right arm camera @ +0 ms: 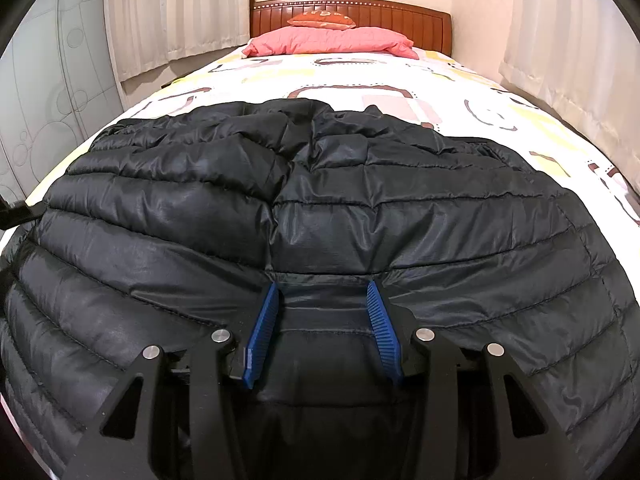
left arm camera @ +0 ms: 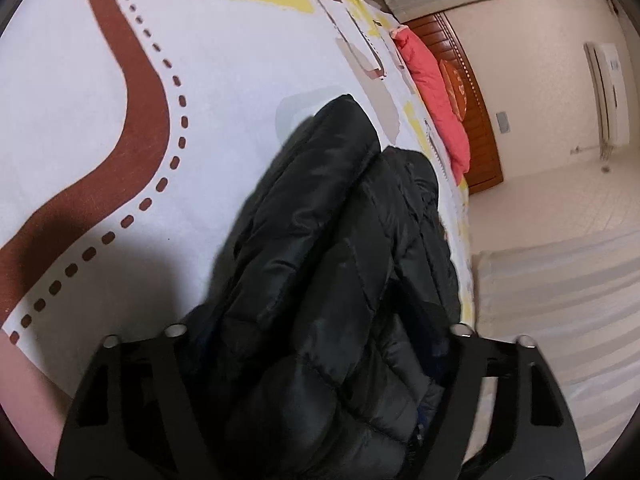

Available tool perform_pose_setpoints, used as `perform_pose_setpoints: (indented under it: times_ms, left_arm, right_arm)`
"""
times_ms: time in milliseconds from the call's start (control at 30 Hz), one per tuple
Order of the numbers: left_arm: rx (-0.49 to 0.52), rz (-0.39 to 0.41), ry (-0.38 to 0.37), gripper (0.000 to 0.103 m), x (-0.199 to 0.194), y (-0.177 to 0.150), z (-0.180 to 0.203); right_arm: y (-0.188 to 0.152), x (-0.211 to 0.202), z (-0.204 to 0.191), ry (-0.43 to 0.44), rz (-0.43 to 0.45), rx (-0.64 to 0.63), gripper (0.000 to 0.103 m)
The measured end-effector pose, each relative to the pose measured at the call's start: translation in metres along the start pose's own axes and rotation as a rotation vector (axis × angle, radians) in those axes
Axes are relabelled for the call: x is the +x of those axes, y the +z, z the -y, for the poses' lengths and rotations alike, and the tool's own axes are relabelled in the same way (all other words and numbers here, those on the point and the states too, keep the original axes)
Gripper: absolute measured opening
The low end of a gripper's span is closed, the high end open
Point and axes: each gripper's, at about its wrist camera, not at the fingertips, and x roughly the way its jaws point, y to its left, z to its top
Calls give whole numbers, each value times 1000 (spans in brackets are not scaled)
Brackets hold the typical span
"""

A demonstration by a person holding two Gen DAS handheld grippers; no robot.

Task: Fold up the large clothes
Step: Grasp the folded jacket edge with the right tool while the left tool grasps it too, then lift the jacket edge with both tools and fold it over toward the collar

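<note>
**Ana:** Looking at the black puffer jacket (right arm camera: pixel 320 200), I am seeing 1 garment, and it is lying spread across the near end of the bed (right arm camera: pixel 460 92).

**Ben:** Agreed. I am judging the fold as only starting. Most of the quilted body is lying open and fairly flat, while 1 thick bundle of it is bunching up in the left wrist view.

**Ana:** And the right gripper (right arm camera: pixel 324 320)?

**Ben:** Its 2 blue pads (right arm camera: pixel 262 332) are pinching a band of the jacket's near edge between them. The left gripper (left arm camera: pixel 316 392) is standing wide around that bundle. Its pads are hidden by fabric, so I am not able to tell whether it is clamping.

**Ana:** So nearly every fold is remaining.

**Ben:** Yes, by my reading. Farther out, I am counting 1 pink pillow (right arm camera: pixel 332 42) with 1 orange cushion (right arm camera: pixel 320 20) against 1 wooden headboard (right arm camera: pixel 400 16).
</note>
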Motion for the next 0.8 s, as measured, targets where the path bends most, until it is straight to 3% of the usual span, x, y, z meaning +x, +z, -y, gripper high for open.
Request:
perform_pose_setpoints:
  times_ms: [100,300,467,633,800]
  left_arm:
    - [19,5,15,53,4,-2,-1]
    - [46,19,44,45,2,-5,3]
    - [34,21,41,41,-4,-9,0]
    - [32,15,44,41,-2,-6,0]
    - [29,12,40,41,-3,-7,-1]
  right_arm:
    - [0,0,0,-1,1,-2,47]
    - [0,0,-1,1,1,3,47]
    - [10,-12,29,116,-7,113,52]
    - [29,-37,116,93,65,289,72]
    - [31,-33,226,12,50,452,75]
